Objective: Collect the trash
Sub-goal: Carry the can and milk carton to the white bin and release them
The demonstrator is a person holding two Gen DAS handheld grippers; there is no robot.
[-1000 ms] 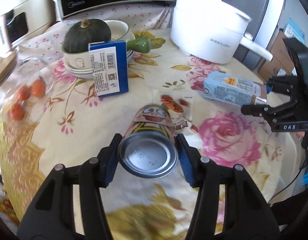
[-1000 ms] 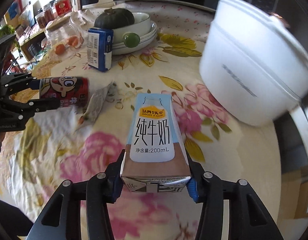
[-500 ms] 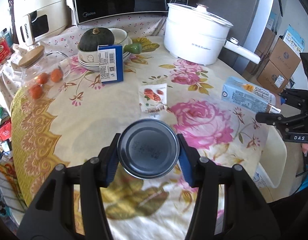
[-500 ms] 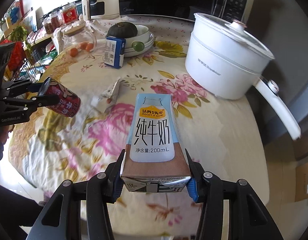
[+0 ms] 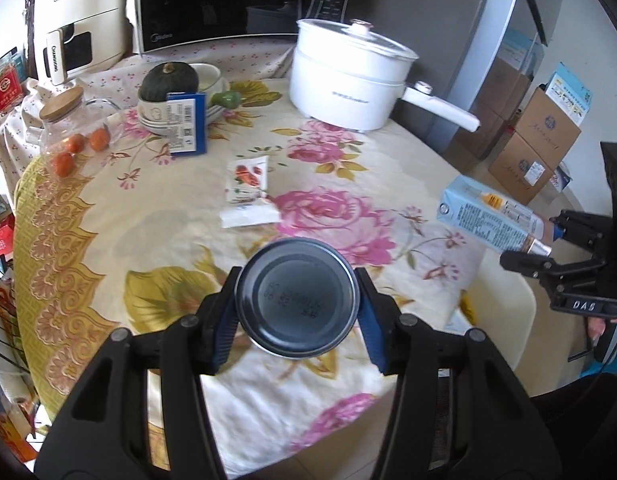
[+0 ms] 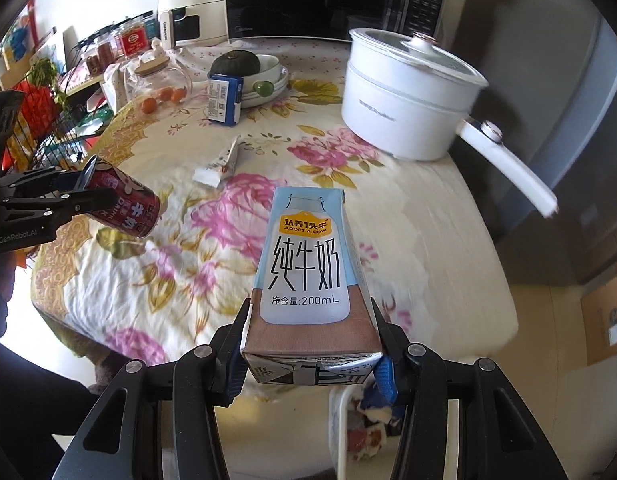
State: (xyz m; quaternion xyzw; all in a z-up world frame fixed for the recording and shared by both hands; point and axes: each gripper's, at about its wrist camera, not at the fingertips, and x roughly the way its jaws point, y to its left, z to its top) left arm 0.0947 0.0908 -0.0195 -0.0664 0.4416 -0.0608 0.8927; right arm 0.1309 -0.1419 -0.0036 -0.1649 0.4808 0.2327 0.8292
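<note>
left gripper point(image 5: 295, 302): closed on a drink can point(image 5: 295, 298), blue pads pressing its two sides; the can's round base faces the camera and fills the gap between the fingers. in the right wrist view the same can point(image 6: 124, 204) is red, tilted, and held clear above the near left part of the surface point(image 5: 168, 240).

right gripper point(image 6: 310, 354): closed on a milk carton point(image 6: 308, 272), gripped at its brown lower end, with its light blue top pointing away from the camera. the carton is lifted off the surface, out over its near right edge. in the left wrist view the carton point(image 5: 490, 218) sits at the far right, tilted, in the black fingers.

remaining on the surface: a torn snack wrapper point(image 5: 248, 194) lies flat near the middle, well apart from both grippers. a blue box point(image 5: 186, 124) stands upright just in front of a stack of bowls point(image 5: 208, 80) holding a dark squash point(image 5: 168, 80). a white electric pot point(image 5: 348, 76) stands far right; a glass jar point(image 5: 74, 132) stands far left.

below the carton, a white container point(image 6: 340, 432) appears to hold scraps; the view is partly blocked.
</note>
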